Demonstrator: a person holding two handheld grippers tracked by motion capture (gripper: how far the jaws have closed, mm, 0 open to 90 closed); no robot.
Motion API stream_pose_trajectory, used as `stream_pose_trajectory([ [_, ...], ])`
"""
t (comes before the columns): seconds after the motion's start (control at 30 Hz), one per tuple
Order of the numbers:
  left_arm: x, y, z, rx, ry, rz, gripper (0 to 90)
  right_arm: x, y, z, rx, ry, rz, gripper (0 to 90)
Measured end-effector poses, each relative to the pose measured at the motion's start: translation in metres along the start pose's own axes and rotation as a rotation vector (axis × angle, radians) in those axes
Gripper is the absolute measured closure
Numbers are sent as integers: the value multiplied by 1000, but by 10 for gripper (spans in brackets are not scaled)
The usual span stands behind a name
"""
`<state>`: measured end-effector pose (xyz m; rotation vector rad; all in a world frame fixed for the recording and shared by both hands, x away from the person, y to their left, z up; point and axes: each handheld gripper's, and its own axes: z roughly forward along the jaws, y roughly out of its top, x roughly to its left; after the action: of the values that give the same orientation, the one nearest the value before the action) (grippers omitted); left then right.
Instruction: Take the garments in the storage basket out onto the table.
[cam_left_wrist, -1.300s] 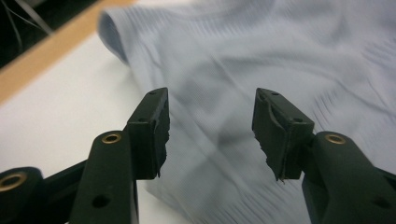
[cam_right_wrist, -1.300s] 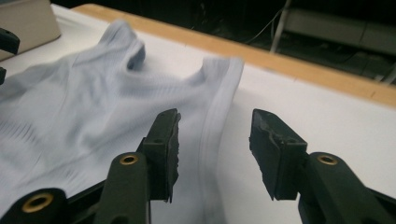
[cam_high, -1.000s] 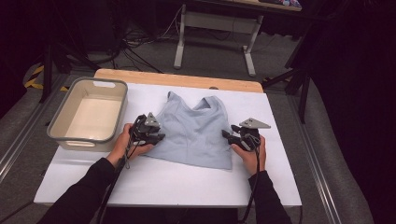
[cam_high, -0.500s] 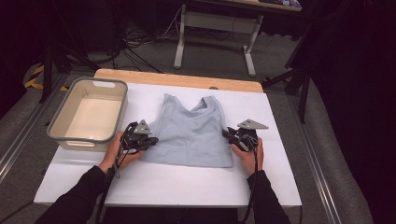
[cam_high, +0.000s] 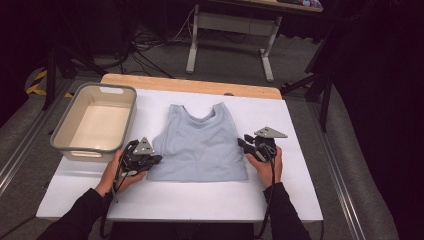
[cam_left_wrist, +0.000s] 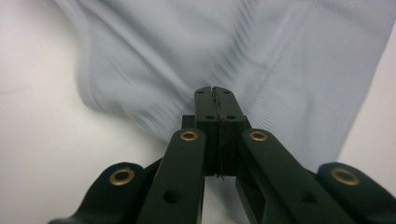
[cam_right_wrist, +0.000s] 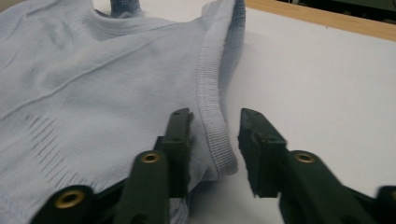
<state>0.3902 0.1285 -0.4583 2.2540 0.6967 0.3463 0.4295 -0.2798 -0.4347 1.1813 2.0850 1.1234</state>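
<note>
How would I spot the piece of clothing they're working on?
Find the white table with the beige tub at its left. Beside the tub, mid-table, lies a pale blue sleeveless top, flat, straps pointing away: the table's only cloth, between two black grippers.

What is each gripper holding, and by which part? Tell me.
Left gripper: shut on the tank top at its lower side edge. Right gripper: nothing clamped; its jaws stand apart around the hemmed armhole edge.

A tank top (cam_high: 200, 145) lay flat at the centre of the table (cam_high: 300, 200), a bin (cam_high: 95, 122) left of it. The left gripper (cam_high: 150, 160) sat at its lower-left edge, the right gripper (cam_high: 246, 145) at its right edge.
</note>
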Motion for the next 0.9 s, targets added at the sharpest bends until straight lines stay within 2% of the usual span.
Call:
stream_pose_trajectory([
  [0.07, -1, -1, -1, -20, -5, 2, 897, -2, -2, -1, 3, 0, -1, 740],
  [0.13, 0, 1, -2, -37, 5, 3, 895, -4, -3, -5, -15, 0, 6, 731],
  [0.17, 0, 5, -5, -73, 21, -2, 892, -5, -2, -8, -34, 6, 8, 710],
  [0.2, 0, 6, -6, -84, 27, -1, 881, -6, -1, -11, -55, 6, 10, 698],
  [0.3, -1, 13, -7, -126, 69, -2, 801, -11, 1, -21, -95, -15, 16, 692],
  [0.33, -1, 13, -7, -126, 69, -2, 775, -11, 1, -21, -95, -15, 16, 692],
  [0.37, 1, 18, -3, -150, 76, -7, 730, -15, 0, -23, -68, -25, 17, 682],
  [0.4, 1, 18, -3, -150, 76, -7, 736, -15, 0, -23, -68, -25, 17, 682],
  [0.43, 1, 23, 2, -140, 63, 16, 750, -15, -2, -21, -19, -58, -15, 675],
  [0.47, 1, 26, 4, -144, 66, 25, 750, -15, -2, -20, -15, -58, -19, 673],
  [0.5, 1, 26, 4, -144, 66, 25, 749, -15, -2, -19, -16, -37, -8, 664],
  [0.57, 2, 34, 12, -146, 88, 55, 762, -14, -2, -17, -28, 16, 0, 652],
  [0.63, 4, 36, 15, -143, 95, 51, 763, -11, -2, -15, -23, 38, -9, 636],
  [0.73, 13, 35, 25, -125, 94, 21, 760, -8, -1, -15, -24, 64, -23, 633],
  [0.8, 16, 33, 29, -104, 95, 9, 759, -7, -1, -13, -19, 65, -26, 632],
  [0.9, 19, 29, 32, -82, 92, -6, 754, -8, -6, -2, 22, 54, -22, 631],
])
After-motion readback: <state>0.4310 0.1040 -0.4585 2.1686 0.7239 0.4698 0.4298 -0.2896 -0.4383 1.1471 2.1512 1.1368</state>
